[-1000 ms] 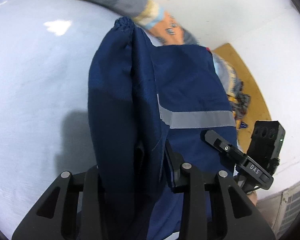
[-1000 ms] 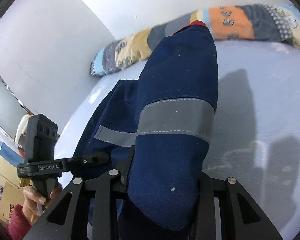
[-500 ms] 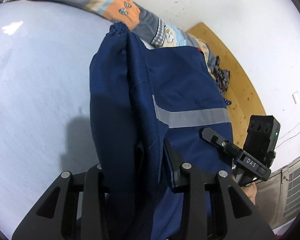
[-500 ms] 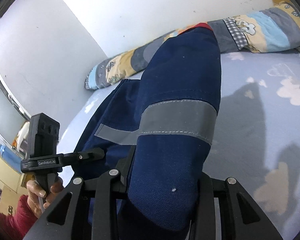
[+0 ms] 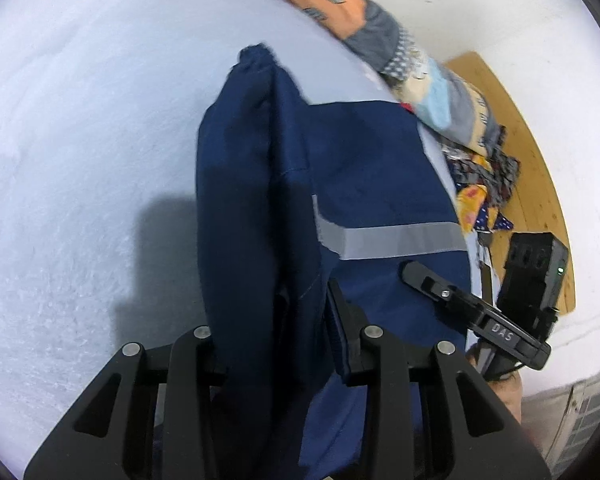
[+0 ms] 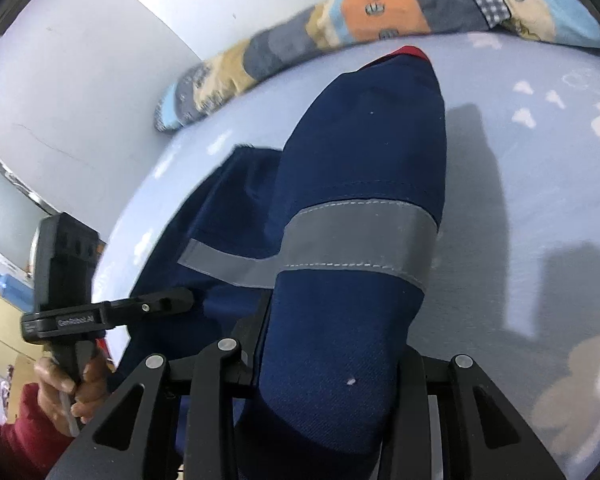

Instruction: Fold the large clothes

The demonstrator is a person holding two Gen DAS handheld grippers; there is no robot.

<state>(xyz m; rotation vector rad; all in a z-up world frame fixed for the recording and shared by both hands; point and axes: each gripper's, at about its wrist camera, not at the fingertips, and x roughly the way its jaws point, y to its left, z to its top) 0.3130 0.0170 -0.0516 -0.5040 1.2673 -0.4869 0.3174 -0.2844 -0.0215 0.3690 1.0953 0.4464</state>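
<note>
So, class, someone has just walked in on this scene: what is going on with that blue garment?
A person holds a gripper in each hand, and both are clamped on a dark blue work garment with a grey reflective stripe. The left gripper pinches one bunched edge, the right gripper another, jaws shut on cloth. The garment hangs lifted over a pale bed sheet, with a patchwork quilt rolled along the wall behind. The folding is under way, not finished.
</note>
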